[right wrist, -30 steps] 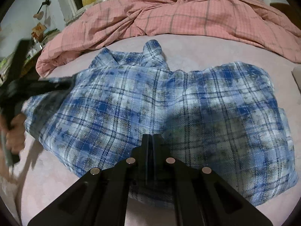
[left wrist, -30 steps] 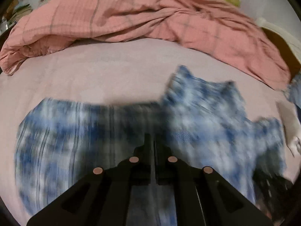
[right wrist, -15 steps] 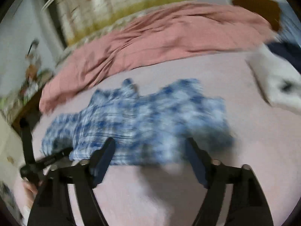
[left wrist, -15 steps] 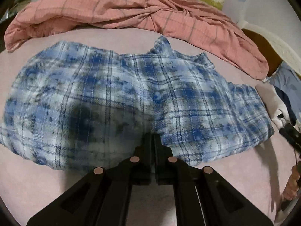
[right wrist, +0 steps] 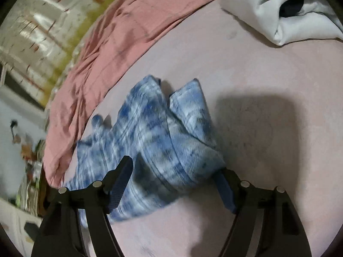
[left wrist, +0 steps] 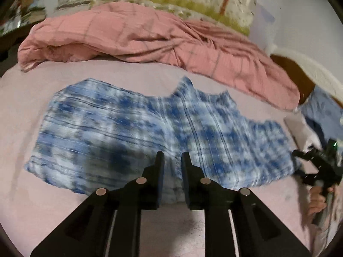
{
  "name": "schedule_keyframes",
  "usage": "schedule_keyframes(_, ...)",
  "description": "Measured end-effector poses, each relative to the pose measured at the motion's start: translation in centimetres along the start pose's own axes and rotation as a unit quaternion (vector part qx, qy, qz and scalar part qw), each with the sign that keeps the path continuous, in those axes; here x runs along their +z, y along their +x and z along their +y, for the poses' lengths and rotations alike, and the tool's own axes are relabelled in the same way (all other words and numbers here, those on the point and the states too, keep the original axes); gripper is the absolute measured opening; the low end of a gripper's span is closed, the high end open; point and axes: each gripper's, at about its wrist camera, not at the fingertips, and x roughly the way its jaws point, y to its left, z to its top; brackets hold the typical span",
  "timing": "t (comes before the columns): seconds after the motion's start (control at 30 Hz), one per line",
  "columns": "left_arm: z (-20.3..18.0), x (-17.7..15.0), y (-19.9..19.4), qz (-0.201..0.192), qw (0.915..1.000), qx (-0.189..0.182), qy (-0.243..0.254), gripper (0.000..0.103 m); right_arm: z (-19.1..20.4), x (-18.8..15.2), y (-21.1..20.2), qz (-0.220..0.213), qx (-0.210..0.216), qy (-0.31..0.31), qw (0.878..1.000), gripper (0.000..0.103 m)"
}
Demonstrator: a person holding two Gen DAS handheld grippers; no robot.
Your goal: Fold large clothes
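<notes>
A blue plaid shirt (left wrist: 150, 132) lies spread across the pink bed sheet (left wrist: 64, 203), blurred by motion. My left gripper (left wrist: 172, 160) hangs over the shirt's near hem. Its jaws are opening, a narrow gap shows between them, and the cloth lies below, not pinched. In the right wrist view the shirt's bunched end (right wrist: 171, 150) sits between the wide jaws of my right gripper (right wrist: 173, 168), which are closing. The right fingertip is partly hidden behind the cloth, and no pad visibly presses on it. The left wrist view shows the right gripper (left wrist: 317, 167) at the shirt's right end, held by a hand (left wrist: 319, 203).
A rumpled pink checked quilt (left wrist: 150, 36) lies along the far side of the bed. A folded white cloth (right wrist: 278, 10) sits beyond the shirt's end. At the far right are a brown headboard (left wrist: 300, 79) and blue clothing (left wrist: 323, 111). Bare sheet surrounds the shirt.
The left gripper has drawn back toward the near hem and its shut jaws have parted. The right gripper has opened wide, rolled, and swung to the shirt's right end.
</notes>
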Motion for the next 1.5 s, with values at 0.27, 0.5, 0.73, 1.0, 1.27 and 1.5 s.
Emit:
schedule_keyframes(0.27, 2.2, 1.1, -1.6, -0.03, 0.9992, 0.005, -0.027, 0.025, 8.9, -1.9, -2.7, -0.11, -0.087, -0.2, 0.97, 0.015)
schedule_keyframes(0.5, 3.2, 1.3, -2.0, -0.044, 0.9982, 0.022, -0.034, 0.028, 20.9, -9.2, -1.9, -0.104, -0.079, -0.372, 0.919, 0.015)
schedule_keyframes(0.73, 4.1, 1.5, -2.5, -0.048, 0.9974, 0.017, -0.052, 0.028, 23.5, -14.2, 7.7, 0.039, -0.111, -0.368, 0.922, 0.015)
schedule_keyframes(1.0, 4.0, 1.6, -3.0, -0.04, 0.9964, -0.026, -0.07, 0.03, 22.4, -15.7, 3.1, 0.065, -0.027, -0.407, 0.911, 0.064)
schedule_keyframes(1.27, 4.6, 1.8, -3.8, -0.054, 0.9953, -0.012, -0.079, 0.033, 21.9, -9.6, -1.6, -0.053, -0.017, -0.318, 0.946, 0.061)
schedule_keyframes(1.5, 3.7, 1.7, -3.1, -0.05, 0.9973, 0.009, -0.053, 0.033, 21.8, -7.2, 6.9, 0.023, -0.051, -0.339, 0.939, 0.047)
